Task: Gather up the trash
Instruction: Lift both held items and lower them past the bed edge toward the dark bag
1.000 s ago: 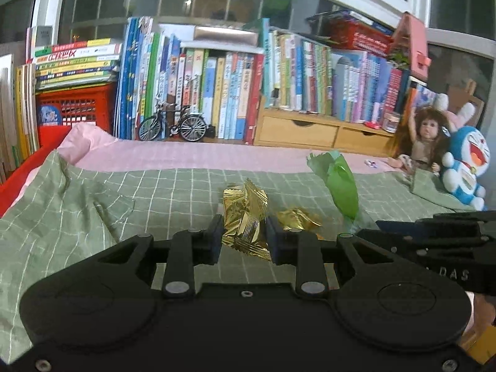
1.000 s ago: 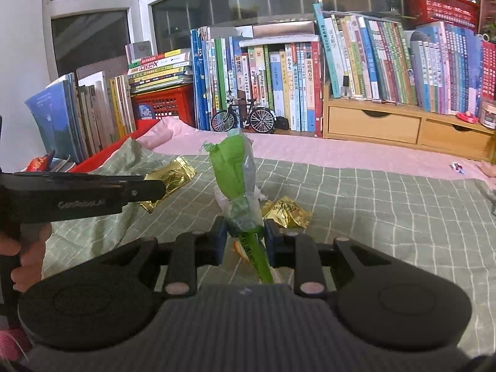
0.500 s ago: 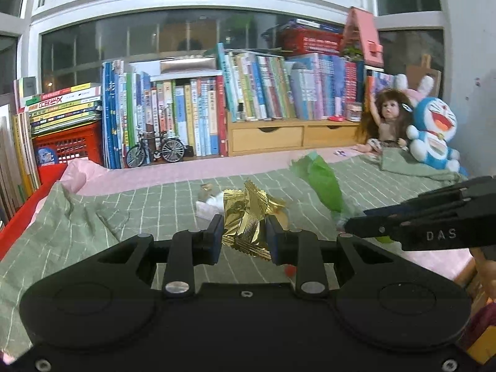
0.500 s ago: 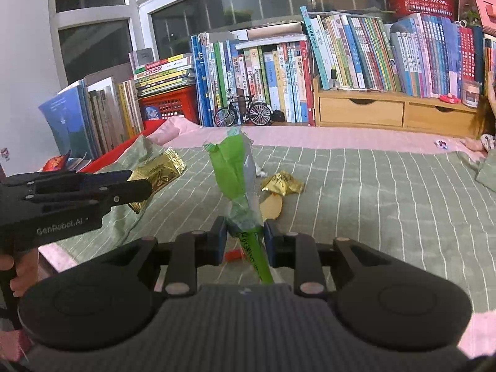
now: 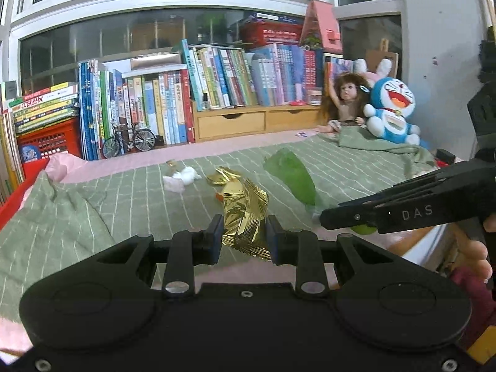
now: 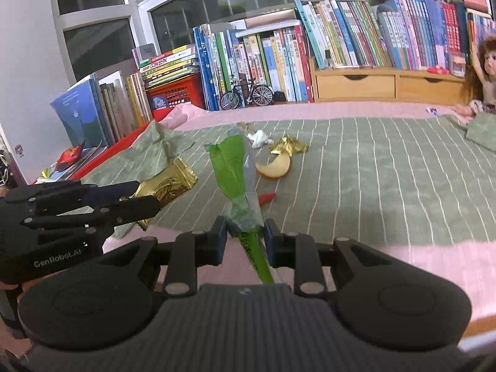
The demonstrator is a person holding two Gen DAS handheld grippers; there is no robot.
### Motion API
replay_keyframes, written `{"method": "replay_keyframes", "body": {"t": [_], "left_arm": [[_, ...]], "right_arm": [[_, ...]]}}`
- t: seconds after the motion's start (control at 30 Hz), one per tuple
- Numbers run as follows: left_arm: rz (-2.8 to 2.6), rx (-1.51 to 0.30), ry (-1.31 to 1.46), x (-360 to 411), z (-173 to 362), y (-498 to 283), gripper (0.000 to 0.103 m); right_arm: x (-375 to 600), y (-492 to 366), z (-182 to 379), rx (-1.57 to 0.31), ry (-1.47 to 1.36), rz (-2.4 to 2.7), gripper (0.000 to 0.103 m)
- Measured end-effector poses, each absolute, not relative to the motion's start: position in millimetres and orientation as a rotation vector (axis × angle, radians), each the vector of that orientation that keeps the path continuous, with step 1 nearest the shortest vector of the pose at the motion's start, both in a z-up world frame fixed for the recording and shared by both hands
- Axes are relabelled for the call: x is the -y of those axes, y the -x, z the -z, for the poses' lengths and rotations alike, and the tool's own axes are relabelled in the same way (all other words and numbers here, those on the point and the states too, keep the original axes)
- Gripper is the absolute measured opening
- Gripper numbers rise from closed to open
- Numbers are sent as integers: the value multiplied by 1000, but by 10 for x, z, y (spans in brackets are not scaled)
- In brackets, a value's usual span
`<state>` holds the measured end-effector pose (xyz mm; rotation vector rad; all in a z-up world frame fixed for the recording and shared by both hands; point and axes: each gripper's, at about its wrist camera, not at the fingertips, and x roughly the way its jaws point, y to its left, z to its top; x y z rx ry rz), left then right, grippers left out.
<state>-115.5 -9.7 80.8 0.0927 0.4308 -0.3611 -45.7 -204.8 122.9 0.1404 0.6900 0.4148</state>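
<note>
Two pieces of trash are already in hand, one per gripper. The left gripper [image 5: 245, 237] has its jaws drawn in narrow on a gold foil wrapper [image 5: 246, 217], which stands up crumpled between the pads and clear of the bed. The right gripper [image 6: 241, 237] is likewise closed down on a green plastic wrapper [image 6: 238, 179], pinched at its twisted lower part with the green end standing upright above the jaws. Each gripper shows in the other's view, side by side near the front edge of the bed, and both wrappers look lifted off the bedspread [image 6: 372, 179].

Beyond the grippers, several bits lie on the green striped bedspread: a red scrap [image 6: 266, 198] nearest, an apple slice [image 6: 276, 167] just behind it, a second gold wrapper [image 6: 290, 146] farther back, and a white crumpled tissue [image 6: 259, 138] beside that. No bin or bag shows in either view, so I cannot tell where the held pieces will go.

By my reckoning the job is partway: two items picked up but not yet dropped off, and about four left on the bed to fetch afterwards.
</note>
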Motion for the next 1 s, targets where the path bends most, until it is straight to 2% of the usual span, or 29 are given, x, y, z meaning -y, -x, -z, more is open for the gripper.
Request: {"method": "replay_keyframes", "body": {"t": [0.23,0.57,1.0], "left_arm": [[405,-473,-62,67,-740,1517,27],[459,-621,0,-21,-534,1853,27],[424,-871,24,-6,177,1793,27]], "right_arm": [[2116,783,-1120,-740,-176,-413,31],[2208,1187,-821,-894,-234,-397,31],[2165,1323,-201,-1139,-234,-350,31]]}}
